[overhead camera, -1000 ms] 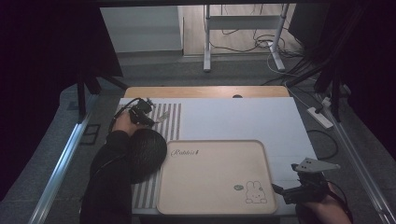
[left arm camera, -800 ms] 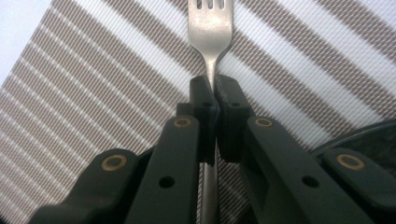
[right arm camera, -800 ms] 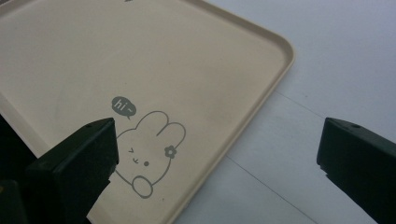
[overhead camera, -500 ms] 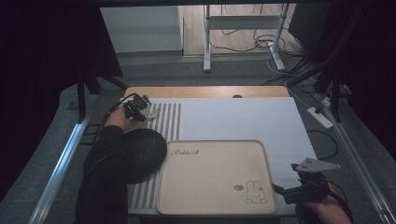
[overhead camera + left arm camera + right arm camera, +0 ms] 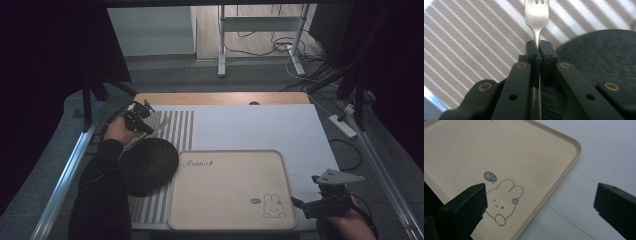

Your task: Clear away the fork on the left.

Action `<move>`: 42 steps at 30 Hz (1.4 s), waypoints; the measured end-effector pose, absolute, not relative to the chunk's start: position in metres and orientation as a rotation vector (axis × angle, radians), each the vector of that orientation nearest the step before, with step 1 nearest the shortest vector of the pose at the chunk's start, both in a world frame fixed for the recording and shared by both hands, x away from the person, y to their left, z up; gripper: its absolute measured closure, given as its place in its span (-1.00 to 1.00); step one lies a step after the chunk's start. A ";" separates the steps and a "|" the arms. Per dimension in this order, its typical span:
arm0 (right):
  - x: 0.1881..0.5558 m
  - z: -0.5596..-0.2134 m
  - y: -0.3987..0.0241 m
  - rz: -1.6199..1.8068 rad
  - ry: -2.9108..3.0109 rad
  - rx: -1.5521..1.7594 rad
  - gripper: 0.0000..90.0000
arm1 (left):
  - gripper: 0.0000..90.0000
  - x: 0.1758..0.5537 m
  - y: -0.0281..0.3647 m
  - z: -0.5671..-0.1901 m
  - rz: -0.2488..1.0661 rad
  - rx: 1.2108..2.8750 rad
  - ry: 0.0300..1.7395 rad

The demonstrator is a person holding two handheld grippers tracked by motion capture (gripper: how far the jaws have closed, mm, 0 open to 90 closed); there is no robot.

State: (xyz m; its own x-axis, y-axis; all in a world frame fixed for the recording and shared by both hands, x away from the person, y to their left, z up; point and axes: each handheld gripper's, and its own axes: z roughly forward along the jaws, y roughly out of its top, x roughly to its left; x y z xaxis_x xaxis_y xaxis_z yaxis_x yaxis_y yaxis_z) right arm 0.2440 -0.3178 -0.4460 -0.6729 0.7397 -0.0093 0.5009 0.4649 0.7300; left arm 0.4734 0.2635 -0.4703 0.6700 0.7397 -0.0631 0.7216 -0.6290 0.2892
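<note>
Left gripper [image 5: 141, 118] lifted farther back, fingers clamped on fork [image 5: 536, 17]; right gripper [image 5: 541, 205] wide open, empty

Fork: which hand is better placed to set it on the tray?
Left. The left gripper is already shut on the fork, beside the tray. The right gripper is open and holds nothing.

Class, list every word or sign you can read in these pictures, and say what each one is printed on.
"hi~": in the speech bubble beside the rabbit drawing on the beige tray.
"Rabbit": script near the tray's far left corner in the high view, its last letters blurred.
</note>
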 end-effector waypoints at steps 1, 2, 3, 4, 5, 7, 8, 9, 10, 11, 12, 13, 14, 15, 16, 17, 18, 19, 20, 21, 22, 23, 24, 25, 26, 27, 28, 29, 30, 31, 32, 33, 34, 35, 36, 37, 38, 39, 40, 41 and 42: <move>0.244 -0.446 -0.318 1.033 2.394 1.054 -1.00 | 0.94 0.470 0.262 -0.469 0.078 2.581 1.160; 0.244 -0.446 -0.318 1.028 2.395 1.053 -1.00 | 0.94 0.463 0.260 -0.468 0.069 2.563 1.135; 0.244 -0.446 -0.318 1.028 2.395 1.053 -1.00 | 0.94 0.463 0.260 -0.468 0.069 2.563 1.135; 0.244 -0.446 -0.317 1.027 2.396 1.052 -1.00 | 0.93 0.457 0.256 -0.467 0.058 2.556 1.126; 0.244 -0.446 -0.317 1.027 2.396 1.053 -1.00 | 0.94 0.457 0.256 -0.467 0.058 2.556 1.126; 0.244 -0.446 -0.317 1.026 2.396 1.052 -1.00 | 0.93 0.452 0.253 -0.468 0.044 2.554 1.128; 0.244 -0.446 -0.317 1.028 2.396 1.052 -1.00 | 0.94 0.449 0.251 -0.468 0.042 2.552 1.131; 0.244 -0.446 -0.317 1.028 2.397 1.052 -1.00 | 0.94 0.444 0.247 -0.468 0.029 2.550 1.131; 0.244 -0.446 -0.317 1.028 2.397 1.052 -1.00 | 0.94 0.444 0.247 -0.468 0.029 2.550 1.131; 0.244 -0.446 -0.317 1.027 2.396 1.052 -1.00 | 0.94 0.442 0.245 -0.467 0.028 2.546 1.136; 0.244 -0.446 -0.317 1.027 2.396 1.051 -1.00 | 0.94 0.439 0.244 -0.467 0.024 2.540 1.136; 0.244 -0.446 -0.317 1.026 2.396 1.051 -1.00 | 0.94 0.436 0.242 -0.465 0.028 2.535 1.131; 0.244 -0.446 -0.317 1.026 2.396 1.051 -1.00 | 0.93 0.430 0.237 -0.463 0.031 2.533 1.126; 0.244 -0.446 -0.317 1.026 2.396 1.051 -1.00 | 0.94 0.430 0.237 -0.463 0.031 2.533 1.126; 0.244 -0.446 -0.317 1.026 2.396 1.050 -1.00 | 0.94 0.425 0.233 -0.462 0.019 2.526 1.112; 0.244 -0.446 -0.317 1.026 2.396 1.050 -1.00 | 0.94 0.425 0.233 -0.462 0.019 2.526 1.112; 0.243 -0.446 -0.317 1.026 2.396 1.050 -1.00 | 0.94 0.421 0.231 -0.462 0.024 2.526 1.111; 0.243 -0.446 -0.317 1.026 2.395 1.048 -1.00 | 0.93 0.418 0.230 -0.462 0.028 2.522 1.115; 0.243 -0.446 -0.317 1.026 2.395 1.048 -1.00 | 0.93 0.415 0.229 -0.462 0.021 2.511 1.118; 0.243 -0.446 -0.317 1.026 2.395 1.048 -1.00 | 0.93 0.412 0.229 -0.463 0.016 2.505 1.112; 0.243 -0.446 -0.317 1.026 2.396 1.046 -1.00 | 0.94 0.409 0.228 -0.463 0.015 2.497 1.114; 0.243 -0.446 -0.317 1.026 2.396 1.046 -1.00 | 0.94 0.407 0.227 -0.464 0.014 2.492 1.118; 0.243 -0.446 -0.317 1.025 2.397 1.046 -1.00 | 0.93 0.403 0.225 -0.465 0.012 2.489 1.118; 0.243 -0.446 -0.317 1.025 2.397 1.045 -1.00 | 0.93 0.400 0.224 -0.465 0.012 2.483 1.114; 0.243 -0.446 -0.317 1.025 2.397 1.046 -1.00 | 0.94 0.398 0.222 -0.466 0.001 2.477 1.118; 0.243 -0.446 -0.317 1.025 2.398 1.044 -1.00 | 0.94 0.396 0.220 -0.466 0.004 2.488 1.115; 0.243 -0.446 -0.317 1.021 2.400 1.040 -1.00 | 0.94 0.393 0.218 -0.466 0.014 2.491 1.113; 0.243 -0.446 -0.317 1.021 2.400 1.040 -1.00 | 0.94 0.391 0.216 -0.465 0.009 2.483 1.114; 0.243 -0.446 -0.316 1.022 2.399 1.037 -1.00 | 0.94 0.387 0.210 -0.463 0.004 2.473 1.095; 0.243 -0.446 -0.316 1.022 2.399 1.037 -1.00 | 0.94 0.387 0.210 -0.463 0.004 2.473 1.095; 0.243 -0.446 -0.317 1.024 2.400 1.037 -1.00 | 0.94 0.384 0.206 -0.462 0.001 2.475 1.089; 0.243 -0.446 -0.317 1.026 2.400 1.038 -1.00 | 0.94 0.382 0.202 -0.461 0.005 2.478 1.089; 0.243 -0.446 -0.317 1.030 2.401 1.036 -1.00 | 0.93 0.379 0.198 -0.460 0.008 2.479 1.085; 0.243 -0.446 -0.317 1.032 2.401 1.035 -1.00 | 0.94 0.377 0.194 -0.459 0.009 2.481 1.079; 0.243 -0.446 -0.318 1.034 2.400 1.038 -1.00 | 0.93 0.375 0.191 -0.458 0.008 2.484 1.078; 0.243 -0.446 -0.318 1.034 2.400 1.038 -1.00 | 0.93 0.372 0.187 -0.458 0.008 2.489 1.077; 0.243 -0.446 -0.318 1.036 2.399 1.038 -1.00 | 0.94 0.370 0.184 -0.458 0.009 2.496 1.077; 0.243 -0.445 -0.318 1.038 2.401 1.037 -1.00 | 0.94 0.368 0.181 -0.458 0.011 2.498 1.079; 0.243 -0.446 -0.318 1.037 2.401 1.036 -1.00 | 0.94 0.363 0.175 -0.459 -0.006 2.493 1.079; 0.243 -0.446 -0.318 1.037 2.401 1.035 -1.00 | 0.94 0.361 0.173 -0.459 -0.006 2.495 1.072; 0.243 -0.446 -0.318 1.037 2.401 1.035 -1.00 | 0.94 0.361 0.173 -0.459 -0.006 2.495 1.072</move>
State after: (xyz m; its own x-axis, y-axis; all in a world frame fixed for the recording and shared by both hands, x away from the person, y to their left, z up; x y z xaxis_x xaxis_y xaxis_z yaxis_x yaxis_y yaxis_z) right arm 0.2428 -0.3176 -0.4455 -0.6829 0.7304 -0.0116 0.4925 0.4720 0.7312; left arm 0.3609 0.1727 -0.4586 0.7020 0.6923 -0.1671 0.6941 -0.6125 0.3783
